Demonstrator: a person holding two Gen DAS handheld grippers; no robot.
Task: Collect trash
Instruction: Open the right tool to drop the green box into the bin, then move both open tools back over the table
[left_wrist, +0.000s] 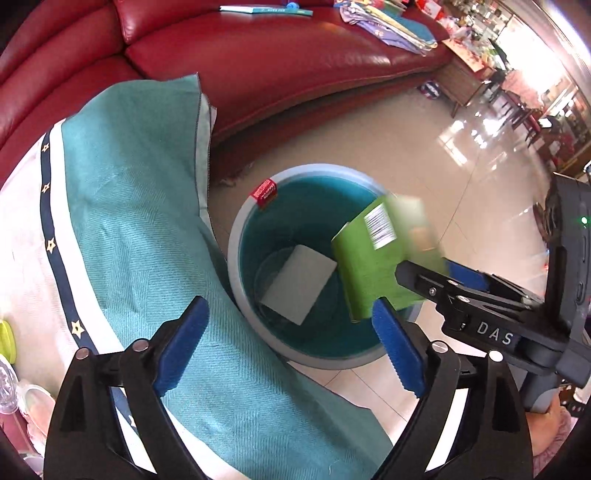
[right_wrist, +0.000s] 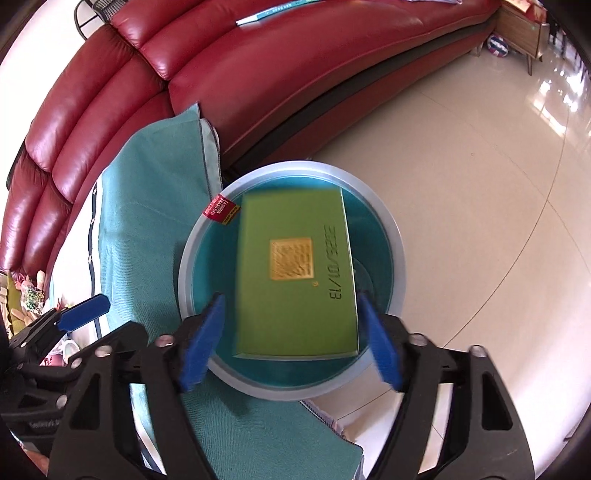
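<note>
Fingers (right_wrist: 364, 310) beside green box (right_wrist: 295, 273) edges

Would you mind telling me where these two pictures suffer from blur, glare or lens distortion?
Left wrist view: the green box is smeared along its upper right edge; window glare washes out the floor. Right wrist view: the box's far edge is blurred; the sofa bows, and corners go black.

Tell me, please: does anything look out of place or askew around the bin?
The green box is tilted and blurred over the blue bin, between the right gripper fingers, which appear clear of it. A white box lies slanted at the bin's bottom.
</note>
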